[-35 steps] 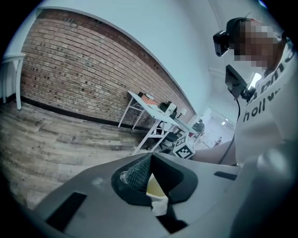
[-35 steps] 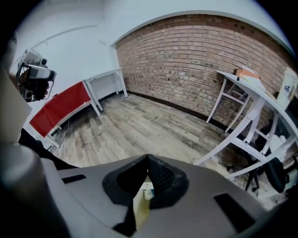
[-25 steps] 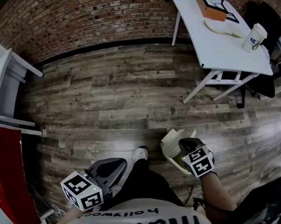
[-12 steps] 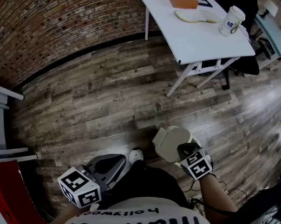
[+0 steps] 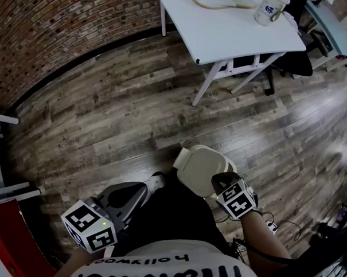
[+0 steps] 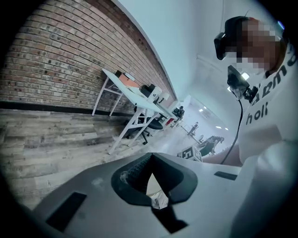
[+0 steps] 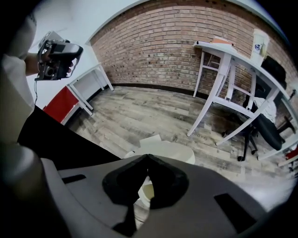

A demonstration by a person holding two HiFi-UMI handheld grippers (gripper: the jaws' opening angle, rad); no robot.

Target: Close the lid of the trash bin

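Note:
A cream trash bin (image 5: 202,169) stands on the wooden floor by the person's feet. Its domed lid (image 7: 173,152) lies lowered over the opening; whether it sits fully down I cannot tell. My right gripper (image 5: 220,180) hovers at the bin's near right edge, just over the lid, with its jaws shut and nothing between them (image 7: 147,155). My left gripper (image 5: 144,189) is held low at the person's left side, away from the bin and pointing over the floor, and its jaws (image 6: 150,155) are also shut and empty.
A white table (image 5: 224,28) with a paper cup (image 5: 270,8) stands beyond the bin, with a dark chair (image 5: 293,63) behind it. A brick wall (image 5: 52,26) runs along the far left. A red cabinet (image 5: 5,239) is at the near left. Cables (image 5: 276,228) lie at the right.
The bin's lid stood raised a second ago and has come down over the opening. My right gripper followed it down and forward. The head view has swung so the table sits higher.

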